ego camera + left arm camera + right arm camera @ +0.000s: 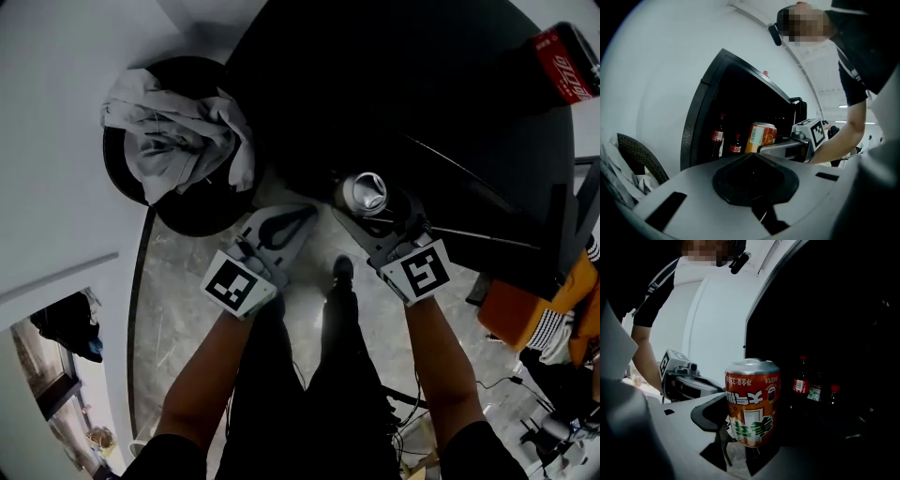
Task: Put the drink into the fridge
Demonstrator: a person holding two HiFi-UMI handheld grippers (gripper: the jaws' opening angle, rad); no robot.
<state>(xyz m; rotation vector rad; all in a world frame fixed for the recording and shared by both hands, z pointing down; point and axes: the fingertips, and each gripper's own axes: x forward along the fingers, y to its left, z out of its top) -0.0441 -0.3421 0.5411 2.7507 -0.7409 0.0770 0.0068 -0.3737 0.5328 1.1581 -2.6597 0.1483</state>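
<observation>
The drink is an orange can [752, 401] with a silver top [365, 191], held upside down by its print. My right gripper [751, 430] is shut on it, just in front of the open black fridge [422, 84]. The left gripper view shows the can [761, 137] and the right gripper [790, 147] against the dark fridge opening [740, 117]. My left gripper [298, 217] is shut with nothing in it, a little left of the can and pointing at the fridge. The right gripper view shows it [686, 380] beside the can.
Small cola bottles [801, 379] stand inside the fridge, and another red-labelled bottle [562, 64] sits at the far right. A dark round basket [192, 214] with grey cloth [178, 131] stands left of the fridge by the white wall. The person's legs are below, on a marbled floor [178, 309].
</observation>
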